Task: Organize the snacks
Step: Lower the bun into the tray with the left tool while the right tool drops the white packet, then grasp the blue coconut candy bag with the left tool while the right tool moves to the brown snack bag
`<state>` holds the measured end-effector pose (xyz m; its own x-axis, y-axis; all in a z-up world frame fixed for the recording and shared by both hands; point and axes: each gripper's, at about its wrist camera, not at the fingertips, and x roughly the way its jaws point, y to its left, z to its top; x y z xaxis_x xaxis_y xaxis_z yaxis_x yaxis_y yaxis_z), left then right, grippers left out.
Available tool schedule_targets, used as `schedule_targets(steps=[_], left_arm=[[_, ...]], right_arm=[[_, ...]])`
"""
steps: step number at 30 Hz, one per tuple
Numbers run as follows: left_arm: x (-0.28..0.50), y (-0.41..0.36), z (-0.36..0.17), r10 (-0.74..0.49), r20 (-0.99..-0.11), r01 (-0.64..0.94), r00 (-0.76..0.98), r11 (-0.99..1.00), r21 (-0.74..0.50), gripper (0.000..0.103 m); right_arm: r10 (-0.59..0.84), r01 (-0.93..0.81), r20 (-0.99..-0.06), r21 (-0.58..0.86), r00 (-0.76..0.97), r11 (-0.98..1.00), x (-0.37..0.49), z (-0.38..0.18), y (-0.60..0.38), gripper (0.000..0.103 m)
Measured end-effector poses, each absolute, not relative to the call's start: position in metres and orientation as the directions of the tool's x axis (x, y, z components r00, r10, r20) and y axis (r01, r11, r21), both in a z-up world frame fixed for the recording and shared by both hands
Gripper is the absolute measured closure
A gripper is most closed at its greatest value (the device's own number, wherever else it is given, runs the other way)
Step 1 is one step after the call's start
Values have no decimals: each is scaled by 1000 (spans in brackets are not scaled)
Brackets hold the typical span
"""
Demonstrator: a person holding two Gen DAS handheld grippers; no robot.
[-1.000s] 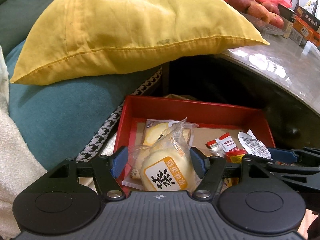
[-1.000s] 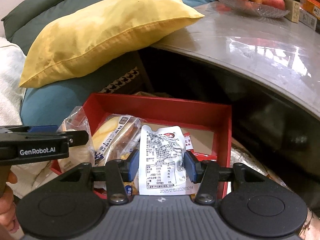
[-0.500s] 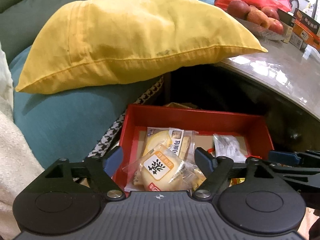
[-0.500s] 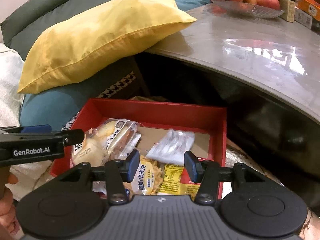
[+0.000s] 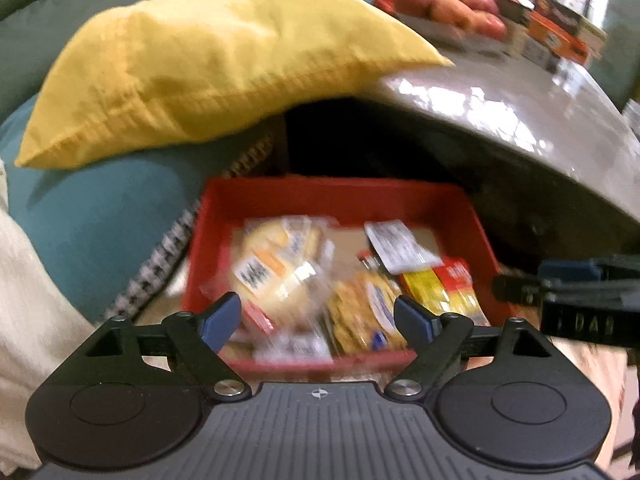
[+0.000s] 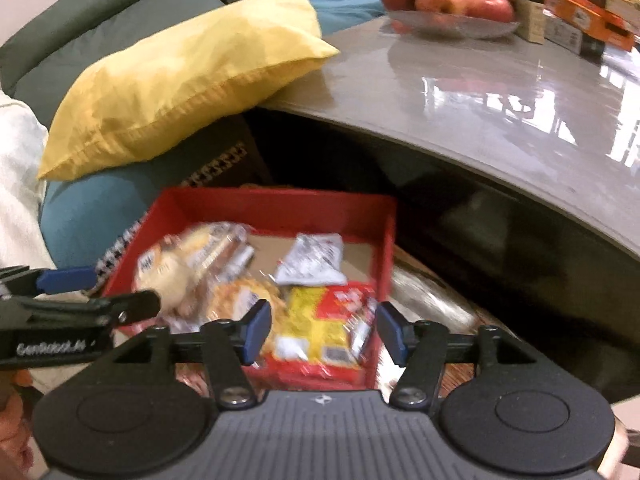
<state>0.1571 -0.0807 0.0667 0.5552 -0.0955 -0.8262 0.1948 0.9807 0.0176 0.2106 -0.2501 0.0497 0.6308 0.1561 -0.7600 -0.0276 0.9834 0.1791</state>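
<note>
Both the left gripper (image 5: 318,318) and right gripper (image 6: 322,330) hang released and empty just above the shallow red cardboard box (image 6: 280,202), where the wrapped snack packets (image 6: 316,332) lie loosely heaped. I'd draw straight back, keeping clear of that pile.

Left tongs (image 5: 318,320) spread empty over red box (image 5: 340,200), snacks (image 5: 280,272) inside.
</note>
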Motion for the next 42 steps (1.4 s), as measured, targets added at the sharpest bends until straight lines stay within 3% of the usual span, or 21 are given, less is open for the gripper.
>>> schedule_targets(steps=[7,14,23,31,38,42], left_arm=[[117,-106,44,-171,-873,287,457,957,-37,14],[101,-153,-2,-172,-926,350,336,936,-46,12],[117,-180,-35,-93,-946,224,310,974,-23,5],[121,-200,-64,11,-948,174,318,982,70,0],[106,-188,-47,-47,-944,241,327,970,35,33],[102,-169,-40,-72,-955,259,287,966,5,41]], right_arm=[[96,48,-807,152,582,987,180,30,-289,45],[92,106,-843,173,530,979,163,8,-324,42],[148,117,-832,247,534,962,159,-3,-349,41],[179,139,-828,294,532,946,159,-11,-371,36],[216,177,-844,340,491,924,174,-31,-369,36],[230,189,-853,351,468,917,182,-42,-359,36]])
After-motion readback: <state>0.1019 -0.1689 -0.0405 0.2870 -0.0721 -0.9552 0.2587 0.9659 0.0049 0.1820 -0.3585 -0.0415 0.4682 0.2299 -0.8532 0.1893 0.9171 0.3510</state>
